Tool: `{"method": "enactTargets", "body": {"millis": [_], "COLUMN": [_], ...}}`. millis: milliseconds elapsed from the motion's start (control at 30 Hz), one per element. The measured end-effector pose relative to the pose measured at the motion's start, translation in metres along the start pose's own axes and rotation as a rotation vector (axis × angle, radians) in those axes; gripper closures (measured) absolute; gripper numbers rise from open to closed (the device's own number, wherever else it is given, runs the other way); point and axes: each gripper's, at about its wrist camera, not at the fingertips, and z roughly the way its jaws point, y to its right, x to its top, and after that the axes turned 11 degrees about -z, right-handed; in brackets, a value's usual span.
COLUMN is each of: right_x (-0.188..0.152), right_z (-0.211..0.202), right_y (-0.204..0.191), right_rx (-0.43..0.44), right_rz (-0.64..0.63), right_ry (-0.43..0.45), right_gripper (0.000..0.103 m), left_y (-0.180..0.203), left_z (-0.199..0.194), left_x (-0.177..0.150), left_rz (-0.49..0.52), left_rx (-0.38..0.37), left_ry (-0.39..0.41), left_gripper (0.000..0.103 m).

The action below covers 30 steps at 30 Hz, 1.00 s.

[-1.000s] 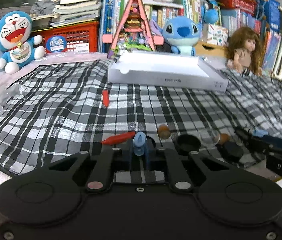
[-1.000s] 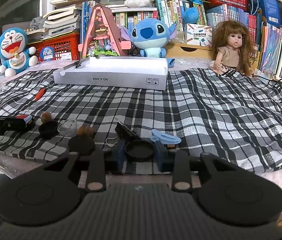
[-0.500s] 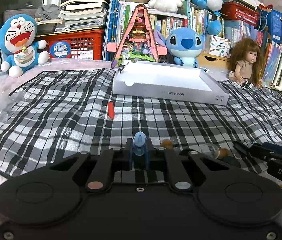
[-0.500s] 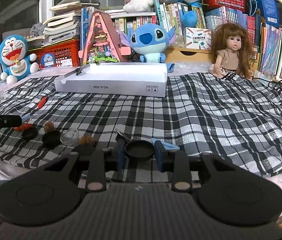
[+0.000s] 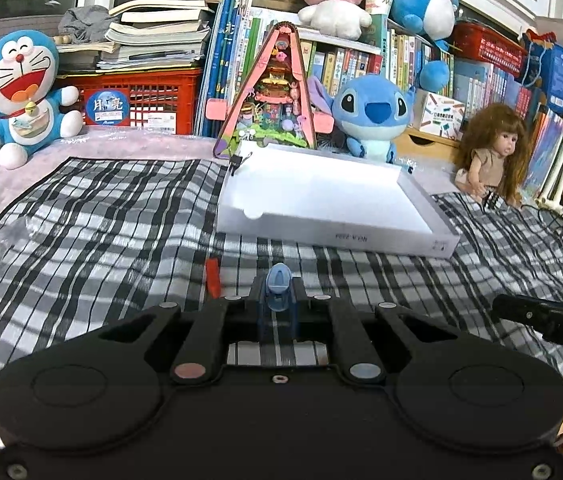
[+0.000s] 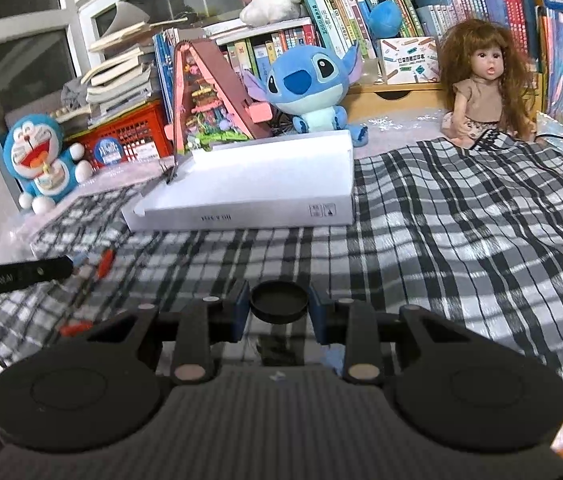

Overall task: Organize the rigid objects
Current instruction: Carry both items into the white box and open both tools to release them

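While hidden leftward, black lid (image 6: 279, 301) rightward.

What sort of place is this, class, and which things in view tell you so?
Probably a child's room or playroom at home: plush toys and a doll sit before shelves packed with books, behind a checked cloth.

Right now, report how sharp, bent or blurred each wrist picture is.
Left wrist view: mostly sharp, the white tray is crisp, though the fisheye bows the checked cloth and shelves. Right wrist view: softer, with motion blur smearing the cloth near the red piece at left; the doll stays fairly clear.
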Motion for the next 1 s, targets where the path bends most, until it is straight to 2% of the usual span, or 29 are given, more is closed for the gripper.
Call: {"method": "enactTargets", "body": {"millis": [300,500,667,833,1000], "right_x": [0.05,0.081,0.107,0.123,0.124], "right_z": [0.027,0.059,0.09,0.124,0.153], "right_y": [0.017,0.022,0.024,0.027,0.029], "right_rx": [0.047,0.066,0.045,0.032,-0.016], "right_rz": [0.069,0.084,0.072,0.067,0.058], "right_ry": [-0.04,-0.095,-0.152,-0.213,-0.264], "right_gripper": [0.066,0.066,0.066,0.066,0.066], "left_y": [0.013,0.021,0.03,0.037,0.04], "left_z": [0.03,0.066,0.104,0.143,0.173], "left_x": [0.038,0.072,0.098,0.106,0.101], "left_rz": [0.01,-0.036,-0.068,-0.074,-0.068], "left_rx": [-0.019,-0.038,-0.038,-0.006,0.026], "left_ry": [-0.02,-0.09,-0.143,-0.175,-0.21], "left_gripper": [0.092,0.092,0.092,0.092,0.092]}}
